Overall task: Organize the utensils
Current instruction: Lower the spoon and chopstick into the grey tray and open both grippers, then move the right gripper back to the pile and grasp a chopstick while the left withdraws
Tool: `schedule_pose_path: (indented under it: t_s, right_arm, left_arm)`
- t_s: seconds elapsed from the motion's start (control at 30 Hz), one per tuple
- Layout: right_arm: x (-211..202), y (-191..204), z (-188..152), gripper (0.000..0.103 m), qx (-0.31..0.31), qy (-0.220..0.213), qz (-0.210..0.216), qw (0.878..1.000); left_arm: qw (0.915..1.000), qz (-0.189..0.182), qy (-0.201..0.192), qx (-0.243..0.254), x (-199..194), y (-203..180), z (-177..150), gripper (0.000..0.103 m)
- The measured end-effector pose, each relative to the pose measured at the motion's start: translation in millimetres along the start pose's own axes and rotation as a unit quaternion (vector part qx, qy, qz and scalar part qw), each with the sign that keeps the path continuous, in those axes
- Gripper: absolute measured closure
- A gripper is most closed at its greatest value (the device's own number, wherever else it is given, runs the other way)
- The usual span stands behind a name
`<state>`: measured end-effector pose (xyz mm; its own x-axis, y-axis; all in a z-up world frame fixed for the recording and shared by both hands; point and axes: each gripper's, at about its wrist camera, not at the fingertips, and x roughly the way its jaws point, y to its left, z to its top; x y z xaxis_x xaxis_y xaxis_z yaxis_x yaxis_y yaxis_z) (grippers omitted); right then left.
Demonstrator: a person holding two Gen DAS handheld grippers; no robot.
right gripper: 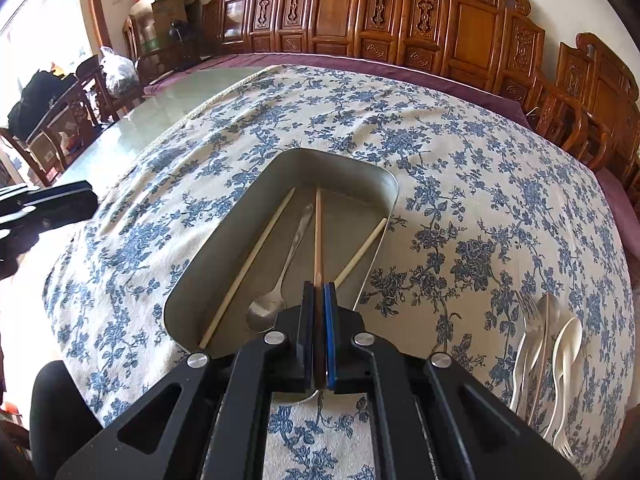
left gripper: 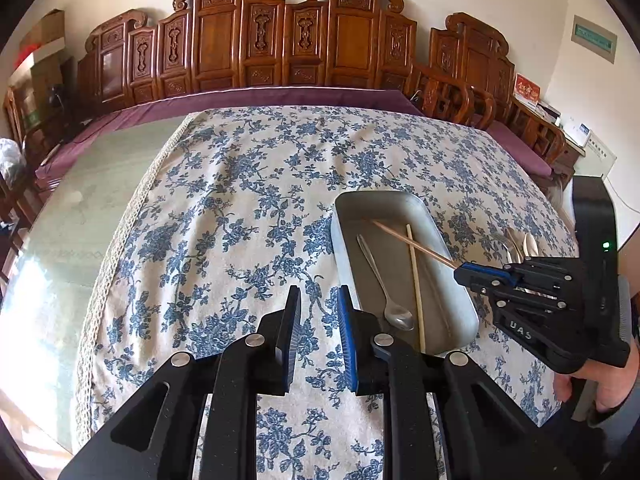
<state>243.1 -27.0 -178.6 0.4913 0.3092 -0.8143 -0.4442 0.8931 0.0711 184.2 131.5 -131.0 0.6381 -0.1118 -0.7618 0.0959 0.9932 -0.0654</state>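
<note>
A grey metal tray (left gripper: 400,199) (right gripper: 344,156) lies on the flowered tablecloth. In it are a metal spoon (left gripper: 385,293) (right gripper: 289,256) and pale chopsticks (left gripper: 416,280) (right gripper: 248,264); one more chopstick (right gripper: 360,257) leans on the tray's right wall. My right gripper (right gripper: 319,289) (left gripper: 460,271) is shut on the end of a browner chopstick (right gripper: 318,232) (left gripper: 412,242), which slants down over the tray. My left gripper (left gripper: 320,298) stands open over the cloth just left of the tray, with nothing between its fingers. Its dark fingers (right gripper: 60,200) show at the left edge of the right wrist view.
A pile of forks and spoons, metal and white plastic (right gripper: 548,352) (left gripper: 516,244), lies on the cloth right of the tray. Bare glass tabletop (left gripper: 80,208) lies left of the cloth. Carved wooden chairs (left gripper: 280,40) line the far side. A hand (left gripper: 600,384) holds the right gripper.
</note>
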Motion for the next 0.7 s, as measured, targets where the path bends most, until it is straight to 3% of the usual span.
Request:
schedule_pose_path:
  t_s: [0.37,0.7]
  right_arm:
    - [21.3,4.2,-0.4,0.097,0.014,0.018,0.007,1.000]
    - [23.7,7.6,2.8,0.092,0.039,0.022,0.063,0.997]
  left_arm:
    - [1.0000,0.003,-0.007,-0.005,-7.9,4.5,1.4,0.082]
    - [0.9999,0.016,-0.006,0.002,-16.5,1.0,-1.2,0.082]
